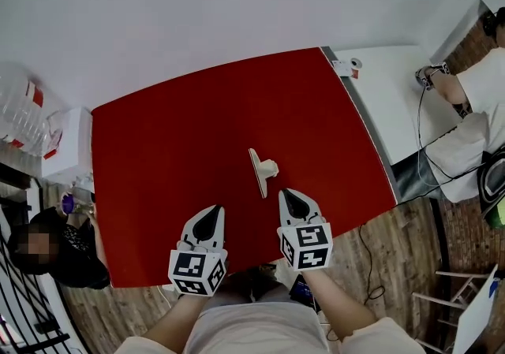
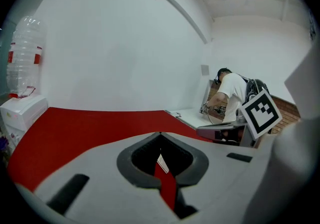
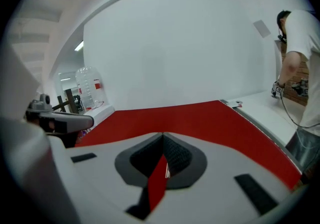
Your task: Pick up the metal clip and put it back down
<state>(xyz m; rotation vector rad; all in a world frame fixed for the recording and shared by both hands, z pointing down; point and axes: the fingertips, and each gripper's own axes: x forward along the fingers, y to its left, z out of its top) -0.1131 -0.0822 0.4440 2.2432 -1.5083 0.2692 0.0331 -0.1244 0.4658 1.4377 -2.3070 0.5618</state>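
The metal clip, a pale flat plate with a short handle, lies on the red table just ahead of both grippers, and nothing touches it. My left gripper hovers near the table's front edge, down-left of the clip, with its jaws shut and empty. My right gripper hangs just down-right of the clip, also shut and empty. In the left gripper view the closed tips meet, and a pale sliver shows through the slit below them. The right gripper view shows its tips closed too.
A large water bottle and a white box stand left of the table. A white table with cables adjoins on the right, where a person bends over it. Another person sits at the lower left.
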